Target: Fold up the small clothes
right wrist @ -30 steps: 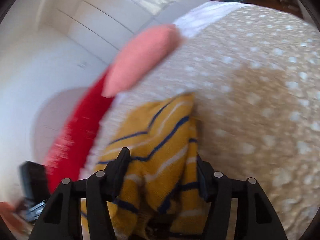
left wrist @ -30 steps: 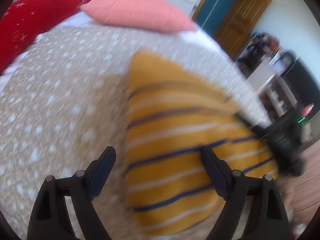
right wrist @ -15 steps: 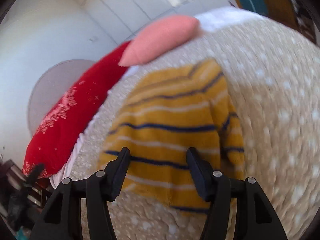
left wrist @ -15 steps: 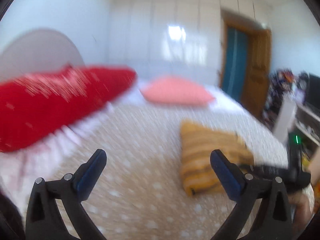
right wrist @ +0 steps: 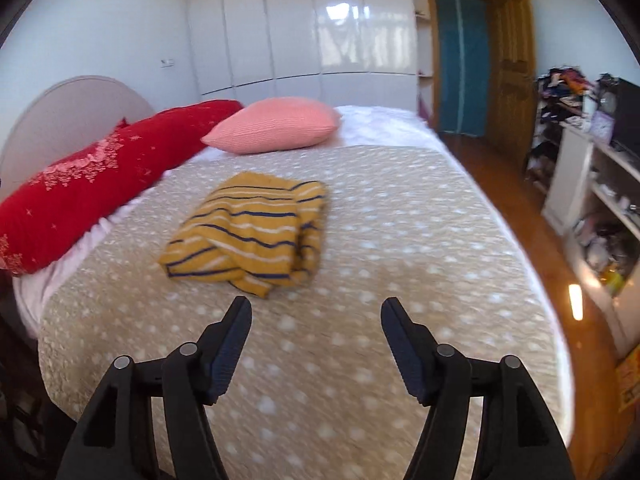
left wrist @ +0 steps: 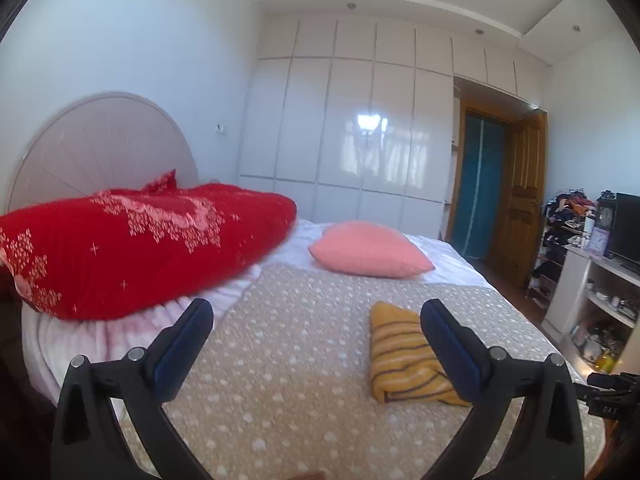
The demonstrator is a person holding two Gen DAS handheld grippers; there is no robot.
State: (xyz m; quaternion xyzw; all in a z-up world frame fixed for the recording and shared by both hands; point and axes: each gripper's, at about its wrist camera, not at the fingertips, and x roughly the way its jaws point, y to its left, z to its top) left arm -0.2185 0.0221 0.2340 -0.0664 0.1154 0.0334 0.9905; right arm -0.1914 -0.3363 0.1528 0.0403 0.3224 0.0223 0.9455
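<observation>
A small yellow sweater with navy and white stripes [right wrist: 252, 232] lies folded into a compact bundle on the beige dotted bedspread [right wrist: 380, 208]. In the left wrist view it [left wrist: 400, 356] sits ahead on the right, partly behind my right-hand finger. My left gripper [left wrist: 316, 316] is open and empty, held back from the bed's near edge. My right gripper [right wrist: 316, 312] is open and empty, well short of the sweater and above the bedspread.
A long red pillow [left wrist: 132, 248] and a pink cushion [left wrist: 368, 250] lie at the head of the bed by a round headboard [left wrist: 96, 140]. White shelves with clutter [right wrist: 592, 200] stand right of the bed, across wooden floor [right wrist: 520, 200].
My right gripper let go of the sweater and both grippers pulled back and up from it. The sweater now lies folded on the bed, farther from both cameras.
</observation>
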